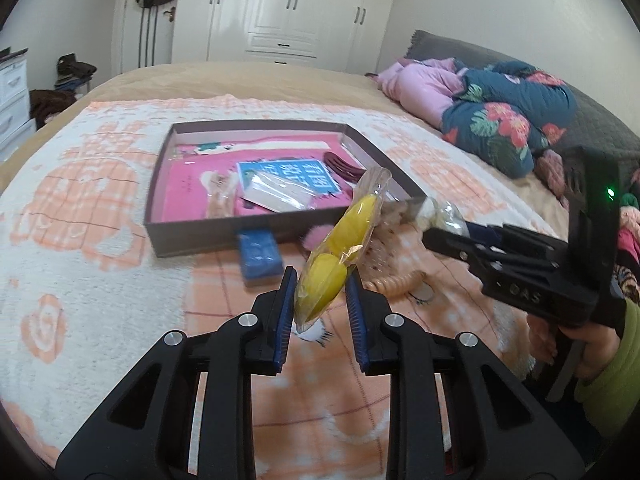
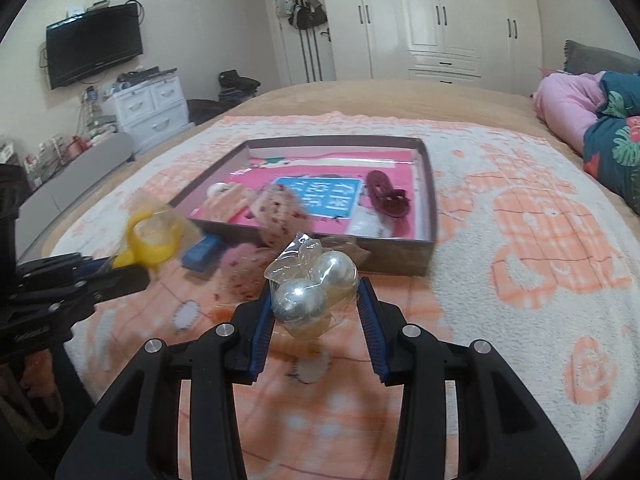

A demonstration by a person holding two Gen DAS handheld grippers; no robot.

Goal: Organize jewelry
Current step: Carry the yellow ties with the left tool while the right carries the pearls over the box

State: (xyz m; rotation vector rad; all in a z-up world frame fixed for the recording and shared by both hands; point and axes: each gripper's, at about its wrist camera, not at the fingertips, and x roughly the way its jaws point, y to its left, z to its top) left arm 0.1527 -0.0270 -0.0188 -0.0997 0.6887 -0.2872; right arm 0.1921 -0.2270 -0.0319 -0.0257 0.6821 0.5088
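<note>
The bed [image 2: 520,208] carries the box [image 2: 424,254], where sorted jewelry already lies. The left tool [image 1: 320,296] is clamped on the yellow packet [image 1: 340,248], lifted short of the box; the right tool [image 2: 316,308] grips the pearl packet [image 2: 316,288]. Both packets look light and their film slippery, so hold the beads, not the loose film.

place: home bedroom | signs: bed [image 2: 500,160], wardrobe [image 2: 440,16] (white), wall TV [image 2: 94,44]
</note>
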